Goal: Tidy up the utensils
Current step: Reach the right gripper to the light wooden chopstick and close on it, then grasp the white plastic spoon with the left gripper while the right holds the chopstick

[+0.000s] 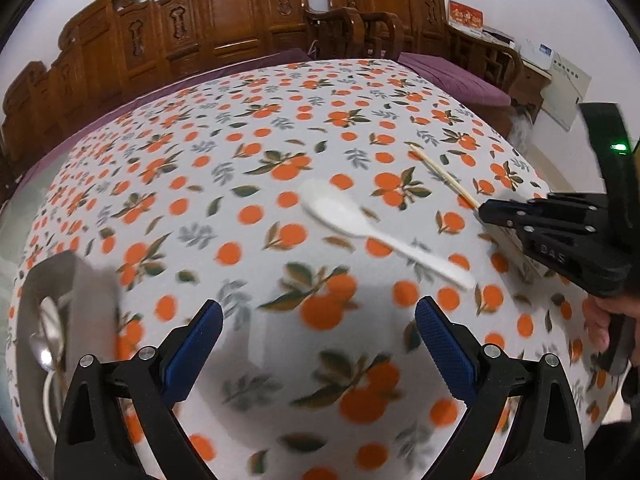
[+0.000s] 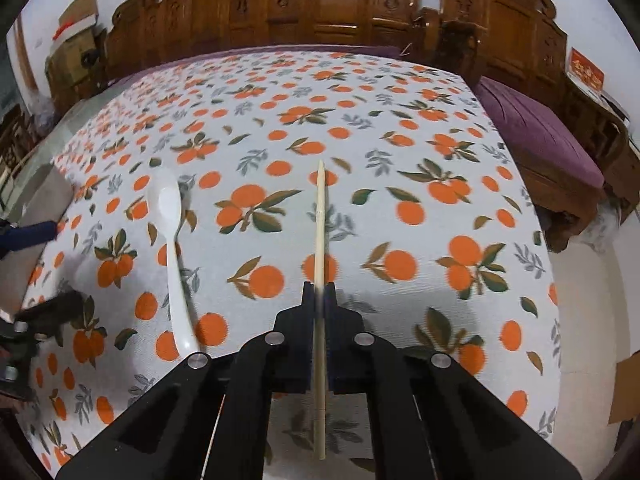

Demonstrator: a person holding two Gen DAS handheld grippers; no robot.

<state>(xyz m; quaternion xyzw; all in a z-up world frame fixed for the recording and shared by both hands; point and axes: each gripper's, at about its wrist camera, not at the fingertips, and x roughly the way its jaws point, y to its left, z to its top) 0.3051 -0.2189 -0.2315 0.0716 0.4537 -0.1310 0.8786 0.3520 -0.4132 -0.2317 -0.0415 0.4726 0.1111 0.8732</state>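
A white plastic spoon [image 1: 360, 224] lies on the orange-patterned tablecloth, ahead of my open left gripper [image 1: 320, 320]; it also shows in the right wrist view [image 2: 172, 240]. My right gripper [image 2: 319, 292] is shut on a pale wooden chopstick [image 2: 320, 220] that points forward above the cloth. In the left wrist view the right gripper [image 1: 486, 212] is at the right with the chopstick [image 1: 440, 172] sticking out. A grey utensil holder [image 1: 68, 284] at the left holds a metal spoon [image 1: 44, 344].
The table [image 2: 360, 120] is covered by the orange-print cloth. Carved wooden chairs [image 1: 224, 28] and a purple cushion [image 2: 532, 128] stand behind and to the right. The table's right edge drops off near a pale floor [image 2: 592, 300].
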